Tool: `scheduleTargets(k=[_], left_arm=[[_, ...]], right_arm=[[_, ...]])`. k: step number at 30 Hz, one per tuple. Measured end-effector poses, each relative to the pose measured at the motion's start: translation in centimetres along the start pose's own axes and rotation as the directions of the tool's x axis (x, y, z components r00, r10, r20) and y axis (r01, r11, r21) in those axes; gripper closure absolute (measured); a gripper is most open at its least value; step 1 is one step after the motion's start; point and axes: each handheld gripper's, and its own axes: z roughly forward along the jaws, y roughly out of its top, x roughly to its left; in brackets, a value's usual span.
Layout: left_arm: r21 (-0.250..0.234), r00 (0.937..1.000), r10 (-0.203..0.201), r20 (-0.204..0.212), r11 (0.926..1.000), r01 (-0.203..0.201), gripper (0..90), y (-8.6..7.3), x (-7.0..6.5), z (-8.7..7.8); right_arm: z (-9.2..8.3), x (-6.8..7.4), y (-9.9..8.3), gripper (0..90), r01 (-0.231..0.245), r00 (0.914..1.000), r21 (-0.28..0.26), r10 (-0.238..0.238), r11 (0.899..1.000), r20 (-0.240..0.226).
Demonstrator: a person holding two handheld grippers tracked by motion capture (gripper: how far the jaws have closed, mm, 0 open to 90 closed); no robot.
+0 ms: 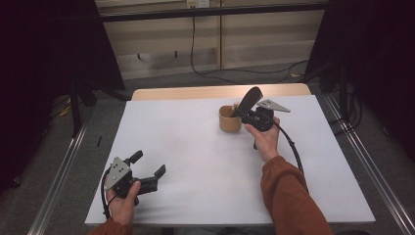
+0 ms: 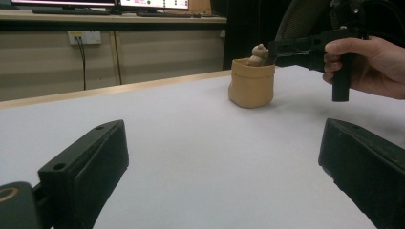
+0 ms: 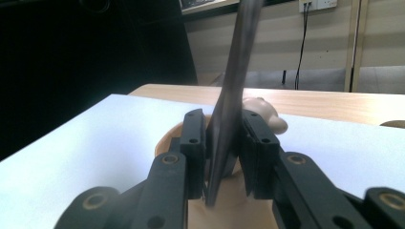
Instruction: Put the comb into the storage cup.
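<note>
High view, left to right. Left gripper (image 1: 147, 169) sits at lower left of the frame, held in the person's left hand (image 1: 122, 203) low over the white table (image 1: 195, 156). Jaws spread wide, nothing between them. Grey three-cornered plate on top, cable trailing toward the bottom edge.

Centre-right, upper half of frame: tan cup (image 1: 229, 119) stands upright on the white surface, well apart from the left gripper. Right gripper (image 1: 243, 114) is just beside the cup, at its right rim, held in the right hand (image 1: 265, 139); rust-coloured sleeve (image 1: 288, 196) runs down to the bottom edge. A dark flat blade-like piece (image 1: 252, 99) rises up and to the right from the jaws.

Left gripper view: both black jaws at the bottom corners, far apart, bare table between them. Cup (image 2: 251, 82) in upper centre, with a small tan bear figure (image 2: 259, 55) showing above its rim. Right gripper's jaws reach the cup rim from the right, at the bear; whether they touch it cannot be told.

Right gripper view: jaws pressed together on the dark flat piece (image 3: 234, 90), which stands nearly upright through the frame centre, blurred toward the top. Cup rim (image 3: 167, 138) directly behind and below the jaws; the bear (image 3: 267, 114) partly hidden just right of the piece.
</note>
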Motion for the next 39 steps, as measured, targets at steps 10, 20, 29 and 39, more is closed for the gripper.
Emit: scheduleTargets(k=[10, 20, 29, 39], left_arm=[[0.001, 1.0, 0.001, 0.002, 1.0, -0.001, 3.1, 0.0, 0.1, 0.0], [0.001, 1.0, 0.001, 0.005, 1.0, -0.001, 3.0, 0.0, 0.0, 0.0], [0.001, 1.0, 0.002, 0.006, 1.0, -0.002, 3.0, 0.0, 0.0, 0.1], [0.0, 1.0, 0.002, 0.005, 1.0, -0.002, 3.0, 0.0, 0.0, 0.1]], right_arm=[[0.0, -0.1, -0.1, 72.7, -0.004, 1.0, 0.0, 0.004, 1.0, -0.002], [-0.4, -0.5, -0.1, 63.1, -0.004, 0.9999, 0.009, 0.004, 1.0, 0.014], [-1.2, -0.5, 0.5, 40.2, 0.005, 0.9998, 0.015, -0.005, 1.0, 0.018], [-1.7, -0.5, 0.9, 12.2, 0.053, 0.9972, 0.02, -0.054, 0.998, 0.053]])
